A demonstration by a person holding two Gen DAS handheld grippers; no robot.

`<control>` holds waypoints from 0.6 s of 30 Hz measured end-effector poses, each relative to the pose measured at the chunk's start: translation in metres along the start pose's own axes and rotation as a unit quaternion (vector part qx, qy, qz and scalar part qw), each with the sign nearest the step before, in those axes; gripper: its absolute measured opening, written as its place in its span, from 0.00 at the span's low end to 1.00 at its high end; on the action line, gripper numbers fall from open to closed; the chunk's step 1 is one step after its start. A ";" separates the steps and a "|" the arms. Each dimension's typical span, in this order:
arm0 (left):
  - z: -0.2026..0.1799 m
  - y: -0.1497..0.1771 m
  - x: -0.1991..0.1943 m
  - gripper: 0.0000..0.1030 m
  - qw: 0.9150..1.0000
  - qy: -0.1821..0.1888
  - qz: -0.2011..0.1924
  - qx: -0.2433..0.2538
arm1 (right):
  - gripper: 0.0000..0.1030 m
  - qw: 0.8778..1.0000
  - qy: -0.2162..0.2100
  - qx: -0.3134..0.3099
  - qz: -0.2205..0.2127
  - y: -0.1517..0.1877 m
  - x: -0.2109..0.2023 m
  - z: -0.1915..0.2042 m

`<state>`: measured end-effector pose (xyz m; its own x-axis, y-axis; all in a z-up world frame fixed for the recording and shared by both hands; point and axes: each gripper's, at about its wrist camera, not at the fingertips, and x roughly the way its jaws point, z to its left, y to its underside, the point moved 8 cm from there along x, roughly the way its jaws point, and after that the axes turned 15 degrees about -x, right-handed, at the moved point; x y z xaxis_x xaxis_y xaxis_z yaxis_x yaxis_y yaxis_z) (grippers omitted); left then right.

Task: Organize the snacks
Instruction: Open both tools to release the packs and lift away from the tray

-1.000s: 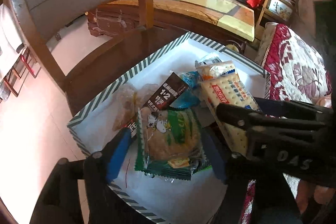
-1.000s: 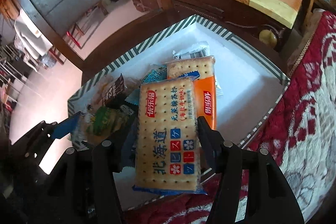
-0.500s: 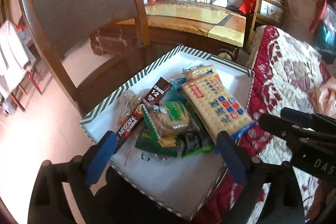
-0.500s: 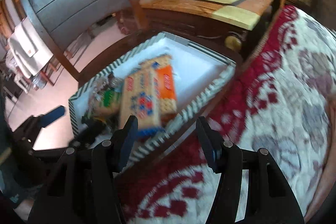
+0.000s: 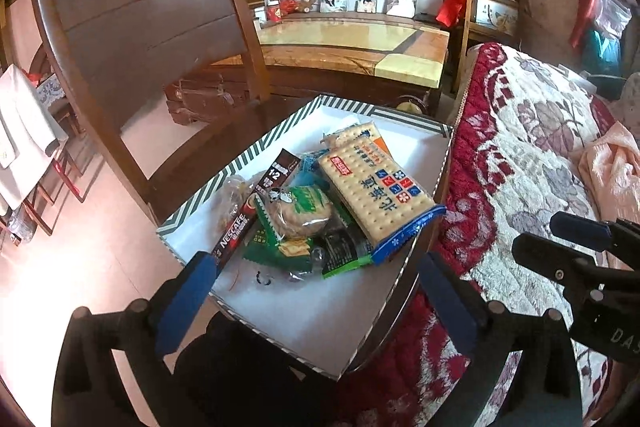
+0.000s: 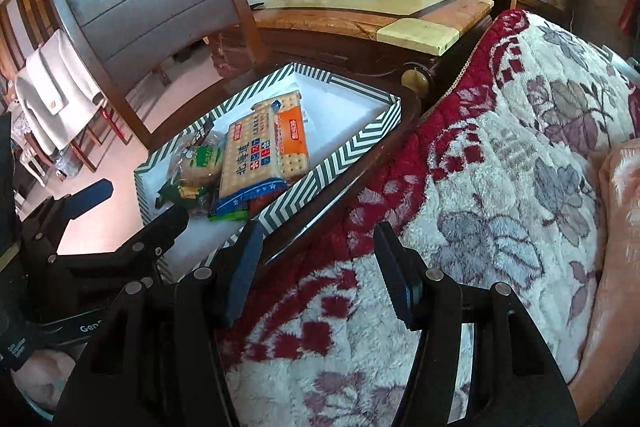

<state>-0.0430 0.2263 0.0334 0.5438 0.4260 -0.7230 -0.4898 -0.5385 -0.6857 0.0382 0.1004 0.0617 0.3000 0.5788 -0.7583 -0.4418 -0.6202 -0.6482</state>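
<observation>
Now both grippers, left and right, hang with fingers spread, holding nothing. Snacks lie heaped in the box; the crackers overhang its right rim and could slide out.

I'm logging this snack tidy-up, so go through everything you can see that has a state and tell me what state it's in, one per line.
Left gripper: open, empty, above the box's near edge.
Right gripper: open, empty, over the blanket.
Striped box: lidless, partly filled.
Blue cracker pack: sealed, lying flat on top of the pile.
Orange cracker pack: sealed, partly under the blue one.
Green biscuit packet: sealed, on the pile.
Nescafe stick: sealed, lying slanted.
</observation>
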 end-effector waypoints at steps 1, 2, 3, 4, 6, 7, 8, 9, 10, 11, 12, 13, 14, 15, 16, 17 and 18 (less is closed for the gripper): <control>0.000 0.001 0.000 1.00 1.000 0.001 0.003 0.001 | 0.56 1.000 0.001 -0.001 0.001 0.001 -0.001 0.001; 0.000 0.001 0.000 1.00 1.000 0.001 0.004 0.001 | 0.56 1.000 0.003 -0.003 0.001 0.002 -0.002 0.001; 0.001 0.002 -0.001 1.00 1.000 0.001 0.003 0.001 | 0.56 1.000 0.003 -0.003 0.000 0.002 -0.003 0.001; 0.001 0.003 -0.002 1.00 1.000 0.000 0.001 0.001 | 0.56 1.000 0.002 -0.003 0.000 0.002 -0.003 0.001; 0.002 0.003 -0.003 1.00 1.000 0.001 0.000 0.002 | 0.56 1.000 0.001 -0.003 0.002 0.002 -0.003 0.002; 0.002 0.003 -0.003 1.00 1.000 0.002 0.001 0.001 | 0.56 1.000 0.001 -0.005 0.003 0.002 -0.004 0.003; 0.002 0.004 -0.004 1.00 1.000 0.003 0.002 0.000 | 0.56 1.000 0.001 -0.006 0.003 0.002 -0.004 0.004; 0.003 0.004 -0.004 1.00 1.000 0.004 0.003 -0.001 | 0.56 1.000 0.000 -0.008 0.004 0.002 -0.004 0.006; 0.003 0.004 -0.004 1.00 1.000 0.005 0.003 -0.001 | 0.56 1.000 -0.001 -0.010 0.005 0.002 -0.003 0.007; 0.003 0.004 -0.004 1.00 1.000 0.004 0.003 -0.001 | 0.56 1.000 -0.002 -0.012 0.007 0.002 -0.003 0.009; 0.004 0.004 -0.004 1.00 1.000 0.004 0.004 -0.001 | 0.56 1.000 -0.002 -0.014 0.008 0.002 -0.002 0.010; 0.004 0.004 -0.004 1.00 1.000 0.005 0.004 -0.001 | 0.56 1.000 -0.002 -0.015 0.008 0.002 -0.001 0.011; 0.004 0.004 -0.004 1.00 1.000 0.006 0.002 -0.002 | 0.56 1.000 -0.003 -0.016 0.009 0.002 -0.001 0.012; 0.004 0.003 -0.004 1.00 1.000 0.009 0.001 -0.003 | 0.56 1.000 -0.004 -0.017 0.011 0.003 0.000 0.012; 0.005 0.003 -0.005 1.00 1.000 0.010 -0.002 -0.003 | 0.56 1.000 -0.004 -0.018 0.012 0.002 0.001 0.012; 0.004 0.002 -0.006 1.00 1.000 0.011 -0.006 -0.003 | 0.56 1.000 -0.004 -0.018 0.014 0.003 0.002 0.013; 0.004 0.002 -0.007 1.00 1.000 0.013 -0.011 -0.002 | 0.56 1.000 -0.005 -0.018 0.015 0.003 0.003 0.013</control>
<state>-0.0507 0.2254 0.0371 0.5724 0.4191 -0.7048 -0.4748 -0.5315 -0.7015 0.0270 0.1067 0.0587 0.2789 0.5641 -0.7772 -0.4202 -0.6560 -0.6269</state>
